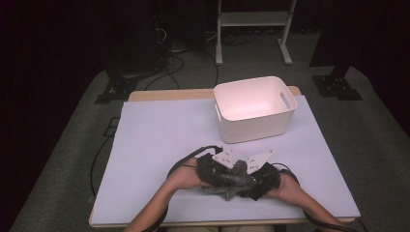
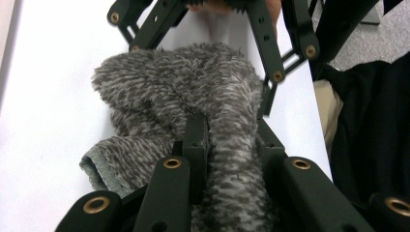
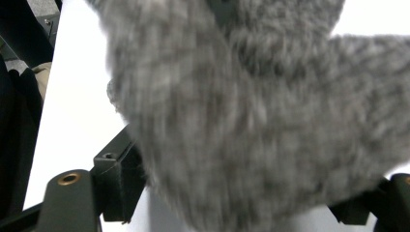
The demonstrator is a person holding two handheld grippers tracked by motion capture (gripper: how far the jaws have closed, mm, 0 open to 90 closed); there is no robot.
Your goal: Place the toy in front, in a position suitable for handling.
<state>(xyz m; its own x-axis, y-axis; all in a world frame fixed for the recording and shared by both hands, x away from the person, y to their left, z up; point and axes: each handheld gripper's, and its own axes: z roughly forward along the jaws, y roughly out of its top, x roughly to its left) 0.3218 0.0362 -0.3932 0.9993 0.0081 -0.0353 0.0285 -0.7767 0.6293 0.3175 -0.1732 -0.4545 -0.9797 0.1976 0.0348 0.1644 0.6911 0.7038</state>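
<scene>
A fuzzy grey knitted sock (image 1: 231, 180) is bunched between both grippers near the front edge of the pale mat (image 1: 154, 145). In the left gripper view, my left gripper (image 2: 229, 130) is shut on a fold of the sock (image 2: 193, 82), whose ribbed cuff lies at the lower left. My left gripper (image 1: 218, 175) and right gripper (image 1: 250, 182) face each other across the sock. The right gripper (image 2: 203, 58) stands wide with the sock's far end between its jaws. In the right gripper view, the blurred sock (image 3: 251, 106) hangs in front of my right gripper (image 3: 241, 198), and the jaws stand apart beside it.
A white plastic bin (image 1: 256, 126) with cut-out handles stands at the back right of the mat. The person's forearms come in from the bottom edge, and cables trail from both grippers. Dark floor, cables and a stand's legs lie beyond the table.
</scene>
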